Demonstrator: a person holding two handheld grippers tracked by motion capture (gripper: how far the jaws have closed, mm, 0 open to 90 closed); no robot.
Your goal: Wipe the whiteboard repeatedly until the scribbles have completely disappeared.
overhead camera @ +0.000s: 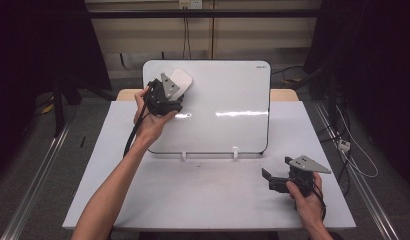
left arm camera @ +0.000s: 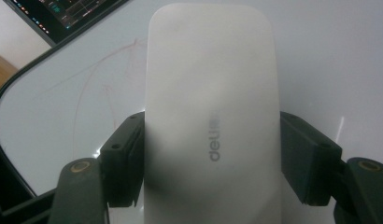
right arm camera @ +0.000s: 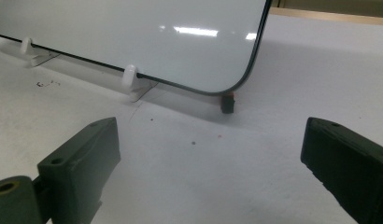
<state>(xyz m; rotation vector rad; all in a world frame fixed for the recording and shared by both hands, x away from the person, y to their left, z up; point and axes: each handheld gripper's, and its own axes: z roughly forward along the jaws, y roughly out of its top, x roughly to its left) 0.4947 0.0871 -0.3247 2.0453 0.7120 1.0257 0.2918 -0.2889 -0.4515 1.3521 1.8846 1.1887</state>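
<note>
A white whiteboard (overhead camera: 228,95) leans upright on two small white clip stands (overhead camera: 183,156) at the middle of the table. My left gripper (overhead camera: 169,92) is shut on a white eraser (overhead camera: 179,80) and presses it flat against the board's upper left corner. In the left gripper view the eraser (left arm camera: 210,112) sits between both jaws, and faint red pen traces (left arm camera: 105,79) show on the board (left arm camera: 329,56) to its left. My right gripper (overhead camera: 273,176) rests low over the table at the front right, open, with nothing between its fingers (right arm camera: 82,158).
The white table (overhead camera: 193,195) carries the board. A small red and black block (right arm camera: 227,102) props the board's lower right corner (right arm camera: 227,88). Tiny dark specks (right arm camera: 47,84) lie near the stands. A monitor corner (left arm camera: 63,14) shows behind the board.
</note>
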